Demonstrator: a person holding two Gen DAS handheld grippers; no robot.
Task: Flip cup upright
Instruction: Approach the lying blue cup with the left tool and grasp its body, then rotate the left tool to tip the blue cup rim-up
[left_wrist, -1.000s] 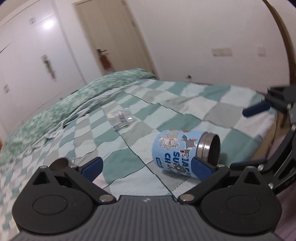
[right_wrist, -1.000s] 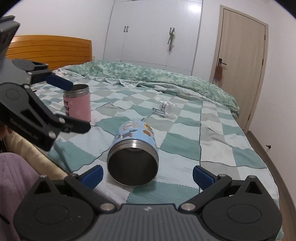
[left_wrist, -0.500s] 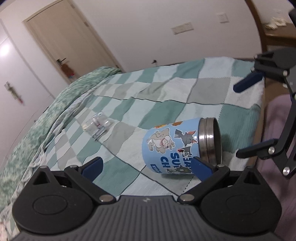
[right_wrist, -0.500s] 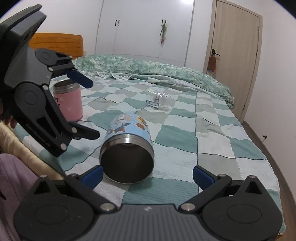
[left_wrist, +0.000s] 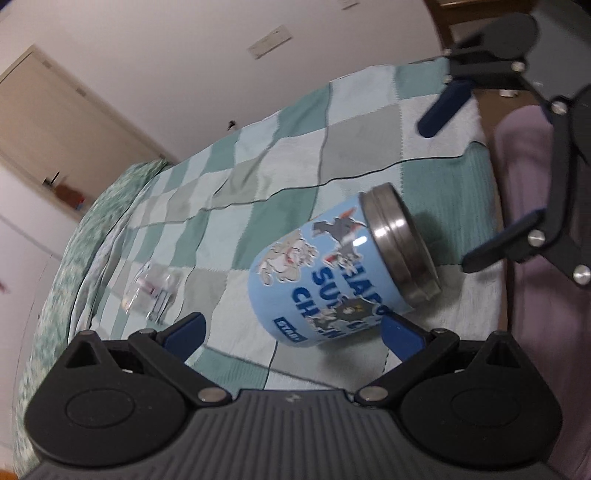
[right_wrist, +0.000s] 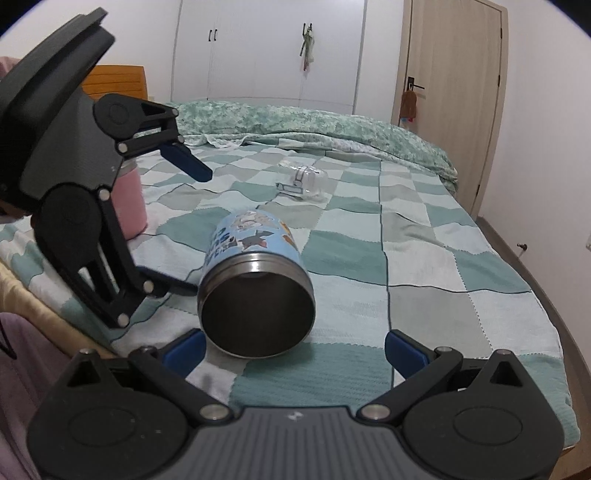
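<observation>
Sideways on quilt (right_wrist: 424, 266): cup (right_wrist: 255, 280), steel mouth toward right gripper (right_wrist: 293, 350), both it and left gripper (left_wrist: 291, 332) spread wide, holding nothing.

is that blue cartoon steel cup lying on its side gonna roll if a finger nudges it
Probably: the blue cartoon-printed steel cup is a round cylinder on its side, so a sideways nudge could roll it. The soft green checked blanket may damp that. Its glossy wall looks slippery, and the visibly empty interior suggests it is light.
</observation>
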